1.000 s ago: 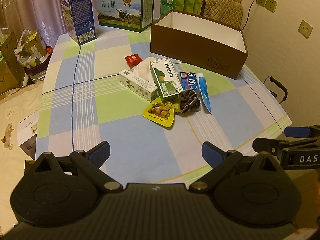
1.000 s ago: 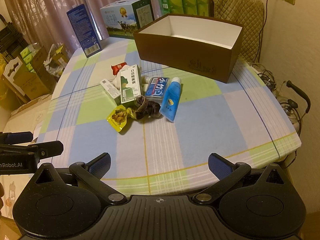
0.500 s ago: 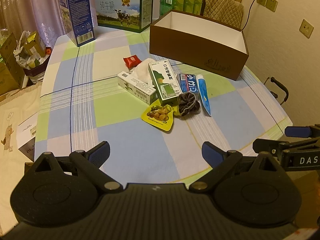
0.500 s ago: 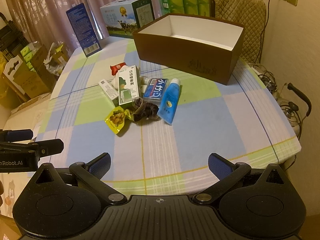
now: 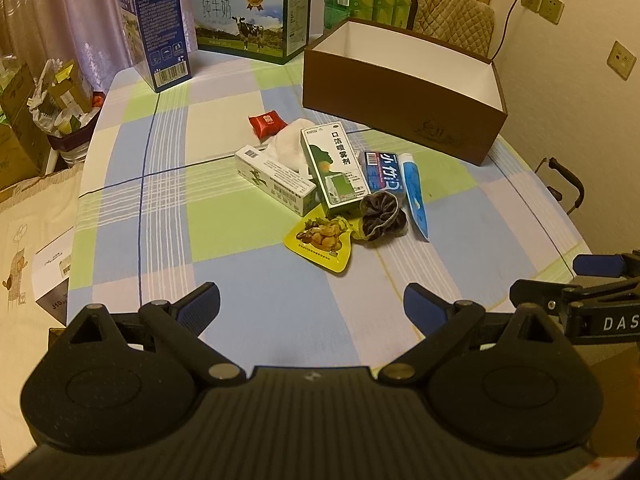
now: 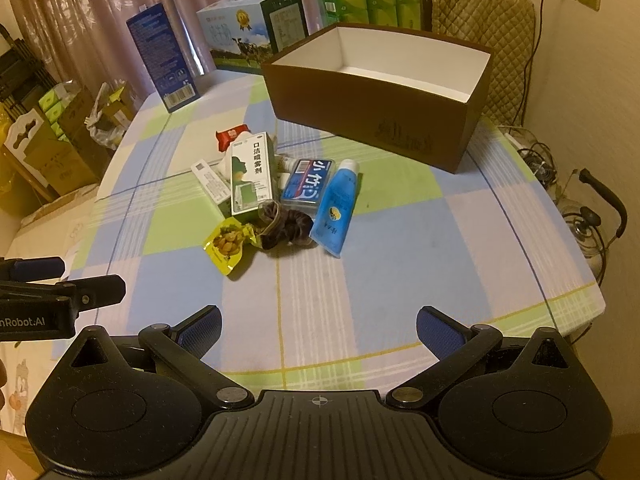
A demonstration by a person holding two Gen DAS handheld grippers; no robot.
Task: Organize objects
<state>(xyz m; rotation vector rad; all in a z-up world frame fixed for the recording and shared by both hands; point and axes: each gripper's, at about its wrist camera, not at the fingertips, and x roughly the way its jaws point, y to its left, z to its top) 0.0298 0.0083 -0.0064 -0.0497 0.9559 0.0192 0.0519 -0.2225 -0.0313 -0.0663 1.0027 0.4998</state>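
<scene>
pile (image 5: 336, 184) at table (image 5: 248, 280) centre, box (image 5: 400, 92) at its 1 o'clock | left gripper (image 5: 312, 304) spread, nothing held | right gripper (image 6: 318, 326) spread, nothing held | tube (image 6: 336, 208): light, soft, slippery, best pinched mid-body | scrunchie (image 6: 286, 226): limp, any fold can be taken

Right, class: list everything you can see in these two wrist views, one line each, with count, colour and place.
Open box: 1, brown outside, white inside, far right of table.
Spray carton: 1, green and white, middle of pile.
Long carton: 1, white and green, left of pile.
Tube: 1, blue, right of pile.
Flat pack: 1, blue, beside tube.
Scrunchie: 1, dark, front of pile.
Snack pouch: 1, yellow, front left.
Red packet: 1, behind pile.
Tissue: 1, white, under spray carton.
Milk carton: 1, far edge.
Tall box: 1, dark blue, far left.
Tablecloth: 1, checked blue, green, white.
Left gripper: open, empty.
Right gripper: open, empty.
</scene>
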